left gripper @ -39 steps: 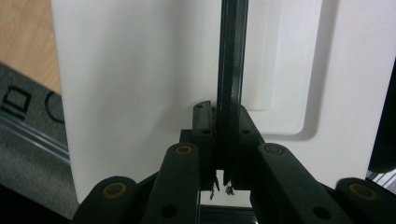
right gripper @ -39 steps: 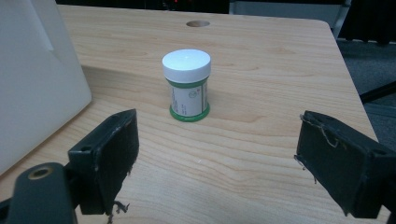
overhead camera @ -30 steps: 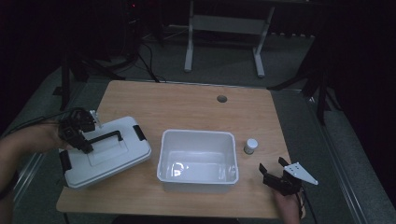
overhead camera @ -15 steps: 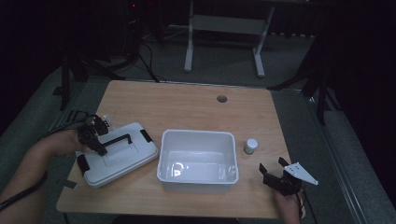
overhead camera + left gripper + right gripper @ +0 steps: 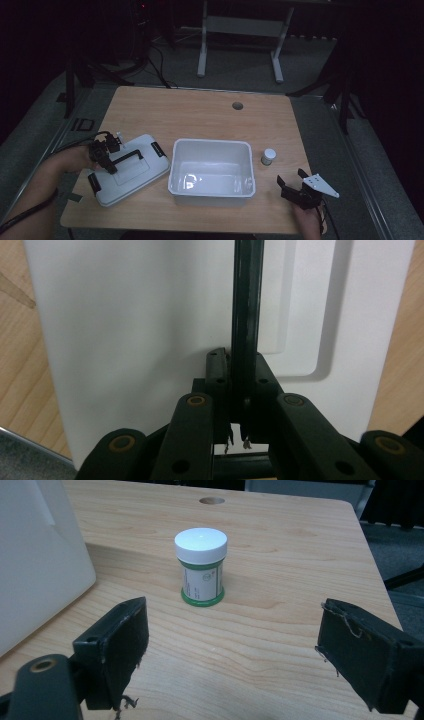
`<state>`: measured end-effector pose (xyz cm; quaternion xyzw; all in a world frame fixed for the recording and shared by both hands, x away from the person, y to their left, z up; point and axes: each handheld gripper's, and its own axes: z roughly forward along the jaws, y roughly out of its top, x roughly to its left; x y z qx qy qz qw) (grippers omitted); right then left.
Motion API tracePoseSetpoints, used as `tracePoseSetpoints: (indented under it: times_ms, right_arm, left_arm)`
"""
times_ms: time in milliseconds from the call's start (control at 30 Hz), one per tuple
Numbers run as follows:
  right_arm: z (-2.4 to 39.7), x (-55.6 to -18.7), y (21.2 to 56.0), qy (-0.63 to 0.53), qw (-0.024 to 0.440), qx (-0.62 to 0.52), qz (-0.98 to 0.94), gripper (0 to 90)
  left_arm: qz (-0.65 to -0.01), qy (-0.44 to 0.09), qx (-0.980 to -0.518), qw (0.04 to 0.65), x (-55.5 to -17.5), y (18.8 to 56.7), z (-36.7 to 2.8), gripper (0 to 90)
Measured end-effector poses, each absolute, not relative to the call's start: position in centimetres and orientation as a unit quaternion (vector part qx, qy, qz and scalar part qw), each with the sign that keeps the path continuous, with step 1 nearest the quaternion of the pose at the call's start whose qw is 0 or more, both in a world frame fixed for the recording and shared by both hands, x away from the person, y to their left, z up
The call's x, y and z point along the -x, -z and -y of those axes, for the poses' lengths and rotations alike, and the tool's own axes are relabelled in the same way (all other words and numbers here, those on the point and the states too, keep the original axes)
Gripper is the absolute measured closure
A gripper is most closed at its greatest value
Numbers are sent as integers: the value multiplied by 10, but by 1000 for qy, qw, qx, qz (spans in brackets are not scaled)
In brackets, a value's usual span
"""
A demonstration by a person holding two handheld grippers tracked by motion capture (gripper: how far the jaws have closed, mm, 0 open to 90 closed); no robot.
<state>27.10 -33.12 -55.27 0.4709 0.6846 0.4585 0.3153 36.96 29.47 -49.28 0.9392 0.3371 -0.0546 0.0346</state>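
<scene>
The left gripper [image 5: 236, 440] clamps the lid's black handle [image 5: 246, 315] between its jaws; the jar [image 5: 200, 566] stands ahead of the right gripper's [image 5: 230, 655] wide-spread jaws.

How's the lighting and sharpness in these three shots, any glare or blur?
High view: dim, dark surroundings, glare inside the white bin. Left gripper view: bright, the lid slightly soft. Right gripper view: well lit, the jar sharp, the near jaws blurred.
</scene>
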Motion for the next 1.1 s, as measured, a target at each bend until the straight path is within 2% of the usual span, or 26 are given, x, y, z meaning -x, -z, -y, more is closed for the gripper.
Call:
tracePoseSetpoints:
  times_ms: [267, 300, 400, 433, 500, 533, 667, 1100]
  right_arm:
    - [331, -272, 553, -456, 310, -473, -687, 126]
    - [331, -272, 553, -456, 309, -473, -688, 125]
    - [331, -274, 553, -449, 304, -474, -694, 124]
    - [331, -274, 553, -449, 304, -474, -694, 124]
    - [331, -276, 552, -443, 291, -475, -703, 118]
    - [332, -277, 551, -441, 285, -474, -707, 118]
    - [337, -278, 550, -429, 256, -476, -723, 117]
    - [349, -296, 547, -341, 176, -464, -799, 114]
  left_arm:
    - [-338, 55, -938, 54, -369, 493, -300, 823]
    - [-340, 56, -937, 57, -369, 492, -300, 788]
    - [-359, 70, -928, 65, -370, 491, -302, 602]
    - [-362, 63, -928, 62, -371, 491, -304, 602]
    - [-364, 37, -929, 55, -369, 492, -305, 438]
    - [-365, 37, -928, 60, -368, 491, -306, 391]
    - [-367, 33, -927, 69, -368, 488, -309, 306]
    - [-358, 33, -931, 53, -363, 483, -308, 293]
